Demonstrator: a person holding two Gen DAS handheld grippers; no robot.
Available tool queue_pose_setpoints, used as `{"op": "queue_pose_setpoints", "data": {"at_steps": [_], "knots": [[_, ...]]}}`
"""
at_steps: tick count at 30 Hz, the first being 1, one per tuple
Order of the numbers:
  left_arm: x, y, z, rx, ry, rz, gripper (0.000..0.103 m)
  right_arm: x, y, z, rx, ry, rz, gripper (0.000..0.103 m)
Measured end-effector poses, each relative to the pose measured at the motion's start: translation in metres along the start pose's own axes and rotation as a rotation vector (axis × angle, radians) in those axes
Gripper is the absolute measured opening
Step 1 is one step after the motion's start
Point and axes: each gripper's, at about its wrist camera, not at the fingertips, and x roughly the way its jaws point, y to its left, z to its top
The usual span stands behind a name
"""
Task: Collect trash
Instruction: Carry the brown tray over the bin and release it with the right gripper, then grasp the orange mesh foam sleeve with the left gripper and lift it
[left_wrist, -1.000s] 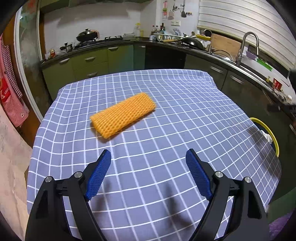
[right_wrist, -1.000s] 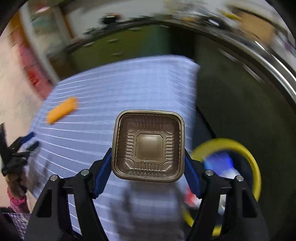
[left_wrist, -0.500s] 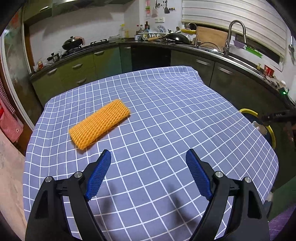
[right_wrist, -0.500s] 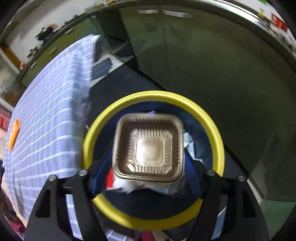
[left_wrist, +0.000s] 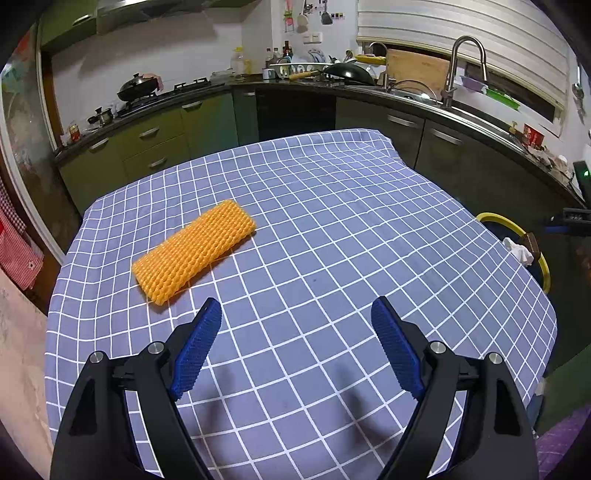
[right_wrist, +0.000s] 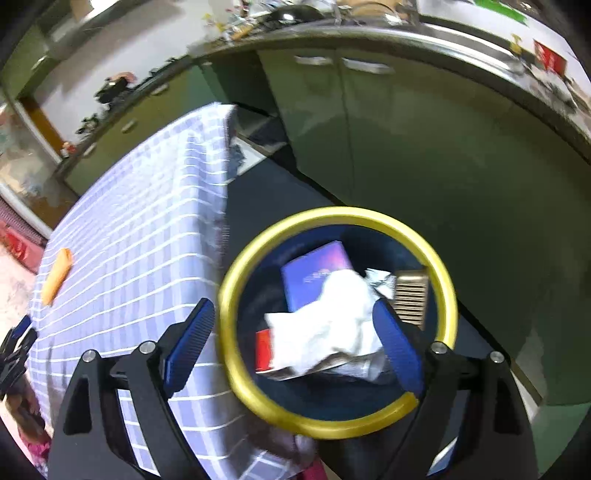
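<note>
Through the left wrist camera we see our left gripper (left_wrist: 295, 325) spread wide with nothing between its blue ribbed pads (left_wrist: 195, 350), hovering over the table under its blue-and-white checked cloth (left_wrist: 332, 221). The orange foam fruit net (left_wrist: 194, 251) lies flat on the cloth ahead of the claw and to its left, just beyond the left pad's tip and apart from it. Far off to the claw's right, past the table's edge, the yellow rim of the trash bin (left_wrist: 532, 243) peeks out, with a bit of white paper and a brown corner showing inside it. Green kitchen cabinets (left_wrist: 155, 136) and a sink faucet (left_wrist: 465, 62) run behind the table. Through the right wrist camera, our right gripper (right_wrist: 293, 321) hangs over the yellow-rimmed trash bin (right_wrist: 236, 295) — its jaws have just been opening and now stand wide, with nothing pressed between the pads. Inside the bin, ahead of the claw, crumpled white paper (right_wrist: 332, 332) lies over a purple box (right_wrist: 314, 273) and something red (right_wrist: 264, 349); the brown ribbed plastic tray (right_wrist: 410, 295) rests against the bin's inner wall, just beyond the right pad. To the claw's left the checked cloth drapes over the table's edge, and the orange net sits far off on it — this picture is blurred.
</note>
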Motion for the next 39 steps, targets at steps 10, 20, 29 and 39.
{"op": "queue_pose_setpoints", "data": {"at_steps": [10,20,29,39], "knots": [[0.003,0.028,0.01,0.042,0.003,0.001,0.082,-0.013,0.06,-0.006,-0.129,-0.016,0.108,0.085],[0.044,0.078,0.051,0.172,0.033,-0.111,0.083,0.0,0.081,-0.011,-0.158,0.014,0.134,0.086],[0.106,0.117,0.063,0.206,0.13,-0.146,0.083,0.013,0.09,-0.014,-0.151,0.044,0.136,0.086],[0.133,0.121,0.066,0.227,0.159,-0.162,0.083,0.023,0.099,-0.013,-0.16,0.066,0.144,0.087]]}}
